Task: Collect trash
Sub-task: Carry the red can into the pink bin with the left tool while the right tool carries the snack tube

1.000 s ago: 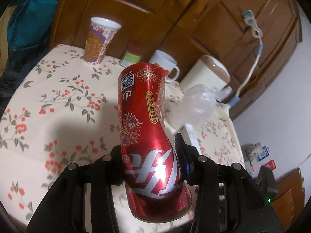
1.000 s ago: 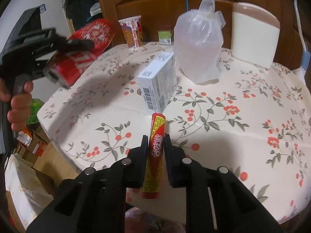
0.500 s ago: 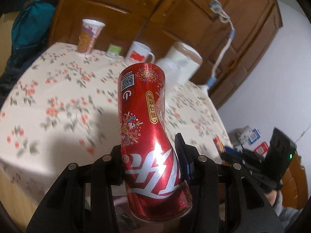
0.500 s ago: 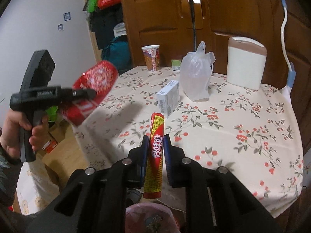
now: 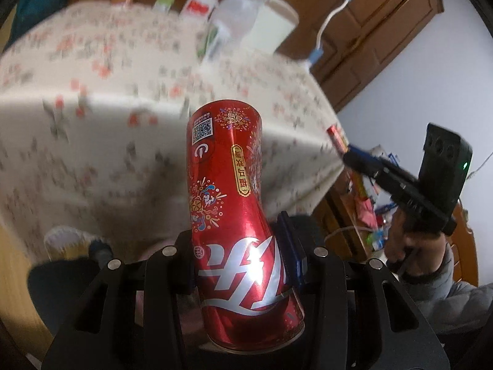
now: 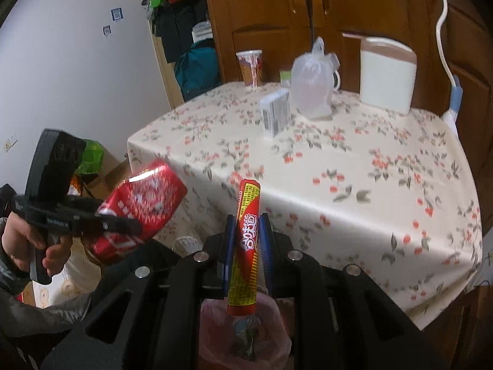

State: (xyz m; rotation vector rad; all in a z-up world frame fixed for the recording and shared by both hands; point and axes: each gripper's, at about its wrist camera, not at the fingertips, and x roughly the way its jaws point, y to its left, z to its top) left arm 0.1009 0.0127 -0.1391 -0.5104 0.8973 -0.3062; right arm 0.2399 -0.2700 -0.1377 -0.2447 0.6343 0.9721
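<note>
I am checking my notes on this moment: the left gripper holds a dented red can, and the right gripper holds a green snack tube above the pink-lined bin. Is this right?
Not quite: the snack tube is red with yellow print, not green, as the right wrist view shows. The rest stands: the left gripper holds the dented red can, and the right gripper holds the tube above the pink-lined bin.

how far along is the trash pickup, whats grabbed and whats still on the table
Pickup looks done for two items: the left hand-held gripper is clamped on a dented red can, the right hand-held gripper on a red snack tube, directly above a pink-lined bin. Neither is dropped yet. A paper cup, small box and plastic bag remain on the table.
</note>
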